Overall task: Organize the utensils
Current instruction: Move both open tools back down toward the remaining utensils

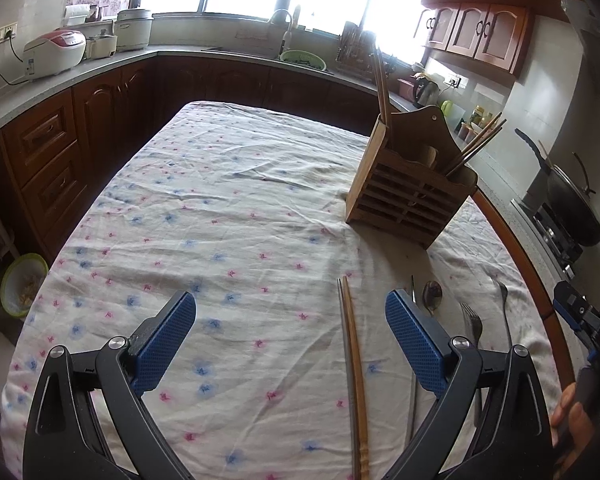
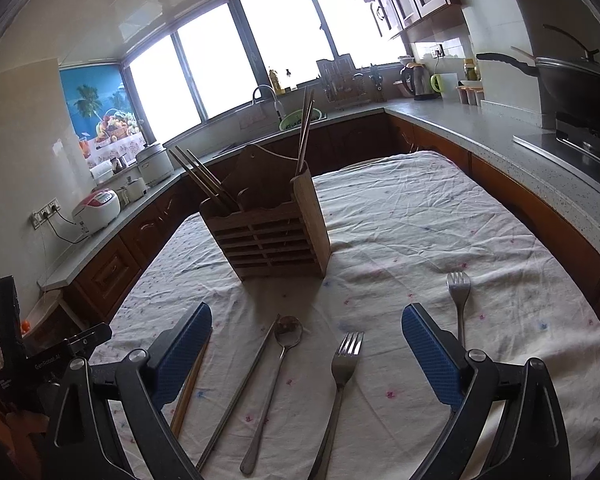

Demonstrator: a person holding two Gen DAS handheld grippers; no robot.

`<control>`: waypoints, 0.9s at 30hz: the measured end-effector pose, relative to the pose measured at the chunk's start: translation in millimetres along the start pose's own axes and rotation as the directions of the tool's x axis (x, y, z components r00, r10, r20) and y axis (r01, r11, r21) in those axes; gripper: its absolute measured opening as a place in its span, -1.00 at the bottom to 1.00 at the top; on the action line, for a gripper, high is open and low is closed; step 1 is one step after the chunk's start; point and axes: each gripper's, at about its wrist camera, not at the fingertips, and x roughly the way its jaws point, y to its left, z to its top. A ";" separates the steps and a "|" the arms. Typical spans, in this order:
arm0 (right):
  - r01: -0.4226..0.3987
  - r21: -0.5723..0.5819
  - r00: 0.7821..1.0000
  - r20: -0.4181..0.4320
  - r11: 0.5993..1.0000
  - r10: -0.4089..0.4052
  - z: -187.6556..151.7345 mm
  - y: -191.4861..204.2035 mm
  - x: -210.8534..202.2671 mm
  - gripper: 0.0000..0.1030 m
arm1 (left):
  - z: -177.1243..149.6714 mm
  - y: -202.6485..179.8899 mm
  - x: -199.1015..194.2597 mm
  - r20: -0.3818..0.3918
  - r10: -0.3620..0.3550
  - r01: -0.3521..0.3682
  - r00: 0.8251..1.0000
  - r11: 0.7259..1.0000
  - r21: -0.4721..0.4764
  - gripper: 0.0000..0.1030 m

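Black two-finger tongs with blue pads, one held in each of the person's hands

The left tongs (image 1: 291, 312) and right tongs (image 2: 307, 326) look alike: glossy black curved arms with triangular cut-outs, round silver screws at the pivots, and fingers faced with dimpled blue pads (image 1: 414, 332). From the right wrist view, the left unit's black body carries small white lettering, too small to read with certainty. At the left wrist view's lower right edge, bare skin of the right hand (image 1: 570, 416) shows.
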 end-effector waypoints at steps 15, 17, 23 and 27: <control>0.030 -0.015 0.986 -0.161 0.999 -0.033 -17.4 -6.1 40.2 0.34 | -5.6 -23.6 50.9 -0.148 0.040 -0.021 0.988 0.992 0.123 0.52; 0.029 -0.006 0.983 -0.181 1.000 -0.030 -20.1 -9.3 45.0 0.29 | -5.7 -26.2 60.2 -0.167 0.042 -0.021 0.985 0.991 0.129 0.50; 0.040 0.008 0.976 -0.216 0.999 -0.038 -22.4 -17.2 56.4 0.19 | -3.2 -34.6 88.2 -0.220 0.066 -0.032 0.973 0.987 0.158 0.38; 0.058 0.011 0.971 -0.231 0.998 -0.054 -22.7 -21.9 61.7 0.18 | -2.2 -38.5 105.1 -0.246 0.089 -0.046 0.965 0.983 0.177 0.25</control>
